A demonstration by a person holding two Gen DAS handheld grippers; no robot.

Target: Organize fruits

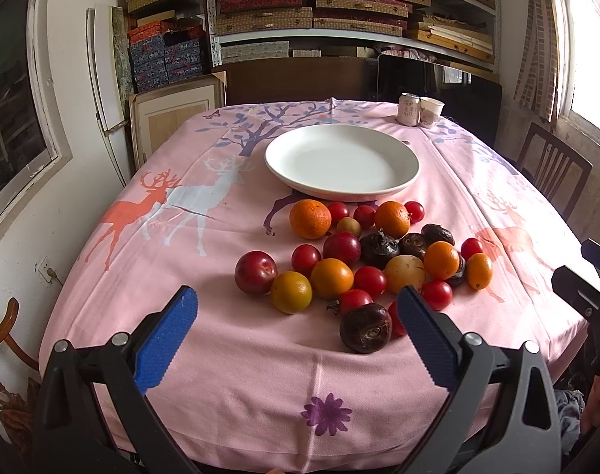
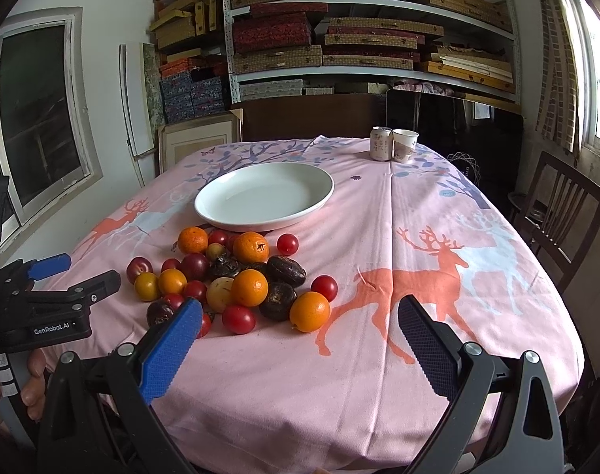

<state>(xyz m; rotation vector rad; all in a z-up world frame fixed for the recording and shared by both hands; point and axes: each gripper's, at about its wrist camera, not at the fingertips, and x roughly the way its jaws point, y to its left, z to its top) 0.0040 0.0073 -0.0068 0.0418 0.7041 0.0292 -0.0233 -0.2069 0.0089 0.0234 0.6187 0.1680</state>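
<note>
Clearly nothing is picked yet: both left tongs (image 1: 298, 308) and right tongs (image 2: 300, 318) hang open and empty over the surface (image 1: 229, 375). We judge it best to start at the heap's edge, closing on the lone orange (image 2: 310, 311) at lower centre, then carrying it to the bare plate (image 2: 221, 213).

A glossy white ceramic plate (image 1: 341, 162) sat on matt pink printed cloth (image 1: 240, 375), beside smooth shiny red tomatoes (image 2: 238, 318) and dull wrinkled dark-brown fruits (image 2: 286, 270).

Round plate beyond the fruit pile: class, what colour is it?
Plain white round plate, empty; clearest in the left wrist view.
</note>
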